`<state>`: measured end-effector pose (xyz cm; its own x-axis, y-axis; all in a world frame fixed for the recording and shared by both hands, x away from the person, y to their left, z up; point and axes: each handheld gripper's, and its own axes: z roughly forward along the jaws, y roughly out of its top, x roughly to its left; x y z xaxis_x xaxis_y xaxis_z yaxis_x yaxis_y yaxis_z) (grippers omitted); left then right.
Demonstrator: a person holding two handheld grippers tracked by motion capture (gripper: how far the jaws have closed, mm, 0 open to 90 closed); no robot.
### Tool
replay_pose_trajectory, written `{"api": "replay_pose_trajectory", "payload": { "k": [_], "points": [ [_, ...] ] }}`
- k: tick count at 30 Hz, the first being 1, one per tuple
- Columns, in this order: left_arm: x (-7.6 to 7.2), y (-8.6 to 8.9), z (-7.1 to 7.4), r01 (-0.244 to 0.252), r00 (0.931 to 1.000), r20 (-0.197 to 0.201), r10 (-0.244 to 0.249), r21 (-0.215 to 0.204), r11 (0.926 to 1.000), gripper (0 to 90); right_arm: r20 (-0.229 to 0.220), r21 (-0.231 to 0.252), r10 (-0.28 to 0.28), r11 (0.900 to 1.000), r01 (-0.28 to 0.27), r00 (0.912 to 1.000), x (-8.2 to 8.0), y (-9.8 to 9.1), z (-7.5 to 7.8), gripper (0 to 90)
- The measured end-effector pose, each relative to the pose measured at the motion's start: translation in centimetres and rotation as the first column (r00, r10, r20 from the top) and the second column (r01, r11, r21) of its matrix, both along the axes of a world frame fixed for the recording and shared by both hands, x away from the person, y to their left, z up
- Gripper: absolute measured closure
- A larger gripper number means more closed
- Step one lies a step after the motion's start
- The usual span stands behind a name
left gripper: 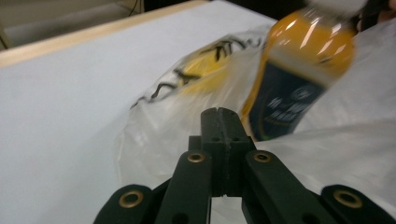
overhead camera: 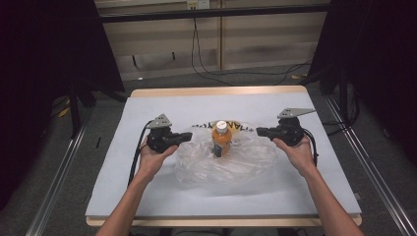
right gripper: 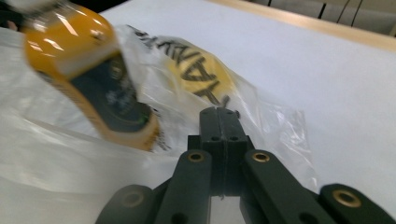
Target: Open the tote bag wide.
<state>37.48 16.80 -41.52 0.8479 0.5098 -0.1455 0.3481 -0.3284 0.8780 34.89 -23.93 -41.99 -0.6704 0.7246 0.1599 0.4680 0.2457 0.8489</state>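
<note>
Nearest me, my left tool (overhead camera: 183,137) and right tool (overhead camera: 262,131) flank the plastic bag (overhead camera: 246,160), both jaws pressed together, apparently empty. Mid-counter (overhead camera: 162,105), the orange bottle (overhead camera: 222,139) stands on it. I judge bagging begins; next, pinch the rim.

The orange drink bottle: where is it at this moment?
In the high view the orange drink bottle stands upright at the table's middle, on the clear plastic bag, between the left gripper and the right gripper.
</note>
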Motion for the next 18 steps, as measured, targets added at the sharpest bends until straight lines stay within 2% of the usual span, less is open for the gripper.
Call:
{"api": "replay_pose_trajectory", "payload": {
  "k": [3,6,7,8,10,11,13,16,18],
  "points": [
    [-1.1,0.1,1.2,0.008,0.9994,0.033,-0.007,-0.028,0.9996,90.0,0.029,0.014,0.027,0.9995,-0.027,0.9992,-1.3,0.4,1.2,90.0],
    [-2.3,-0.1,2.5,0.025,0.9966,0.080,-0.021,-0.039,0.9989,90.0,0.057,0.021,0.053,0.9983,-0.055,0.9969,-2.9,1.0,2.4,90.0],
    [-2.8,-0.2,3.0,0.034,0.9953,0.092,-0.029,-0.055,0.9979,90.0,0.066,0.027,0.065,0.9974,-0.067,0.9956,-3.5,1.2,2.9,90.0],
    [-3.0,-0.3,3.2,0.041,0.9952,0.092,-0.034,-0.074,0.9964,90.0,0.077,0.032,0.073,0.9966,-0.076,0.9943,-4.2,1.4,3.3,90.0],
    [-3.5,-0.8,3.5,0.073,0.9930,0.098,-0.065,-0.078,0.9943,90.0,0.084,0.036,0.088,0.9951,-0.092,0.9925,-5.1,1.8,3.7,90.0],
    [-3.7,-1.1,3.4,0.090,0.9921,0.094,-0.083,-0.070,0.9935,90.0,0.082,0.040,0.096,0.9942,-0.099,0.9920,-5.6,2.1,3.7,90.0],
    [-4.1,-2.0,2.8,0.128,0.9889,0.081,-0.125,-0.030,0.9914,90.0,0.072,0.012,0.119,0.9927,-0.120,0.9902,-6.3,2.9,3.4,90.0],
    [-4.9,-3.2,1.4,0.172,0.9843,0.037,-0.173,0.011,0.9850,90.0,0.057,-0.015,0.150,0.9886,-0.150,0.9870,-7.3,3.9,2.2,90.0],
    [-5.3,-3.7,0.2,0.192,0.9811,0.009,-0.193,0.074,0.9786,90.0,0.034,-0.025,0.158,0.9872,-0.157,0.9868,-7.5,4.1,1.0,90.0]
  ]
}}
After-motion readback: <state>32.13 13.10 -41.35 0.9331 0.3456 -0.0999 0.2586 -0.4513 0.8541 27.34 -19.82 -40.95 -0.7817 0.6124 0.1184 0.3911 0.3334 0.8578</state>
